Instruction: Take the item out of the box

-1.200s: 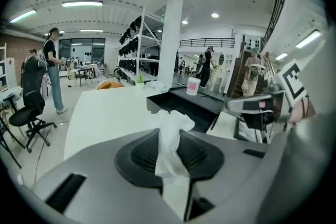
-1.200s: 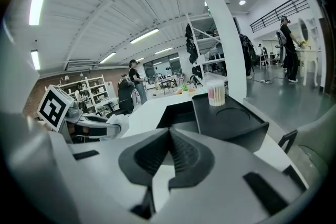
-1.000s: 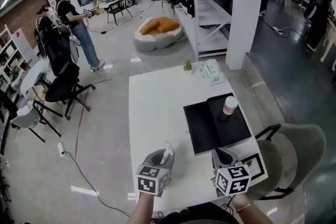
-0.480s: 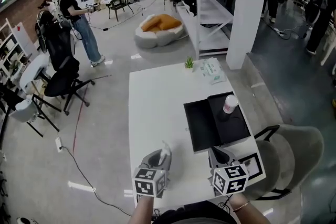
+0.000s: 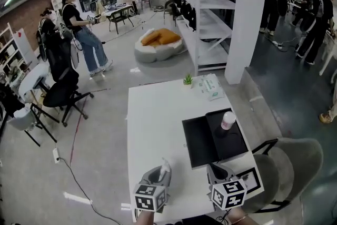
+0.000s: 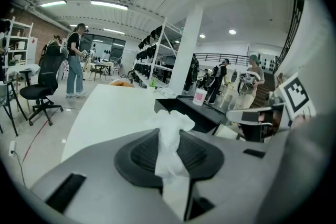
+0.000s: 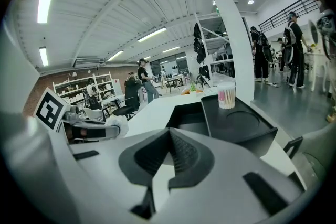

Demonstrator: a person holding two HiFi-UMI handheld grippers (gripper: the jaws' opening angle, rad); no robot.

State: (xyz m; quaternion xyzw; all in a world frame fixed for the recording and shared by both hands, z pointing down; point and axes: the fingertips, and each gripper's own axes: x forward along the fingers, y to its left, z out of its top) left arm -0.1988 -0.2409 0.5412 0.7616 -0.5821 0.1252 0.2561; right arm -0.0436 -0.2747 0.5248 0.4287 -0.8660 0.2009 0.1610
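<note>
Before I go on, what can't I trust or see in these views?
- Black box floor: head view, uniformly dark; right gripper view, its near wall hides it.
- Packet print: head view, too small.
- White wad in left tool: left gripper view, lower end hidden inside the grip.

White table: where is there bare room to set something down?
The left half of the white table is bare, from the plant at the far edge to the left gripper at the near edge. The right side is crowded: black box, tub of cotton swabs on its right half, tissue pack behind it.
</note>
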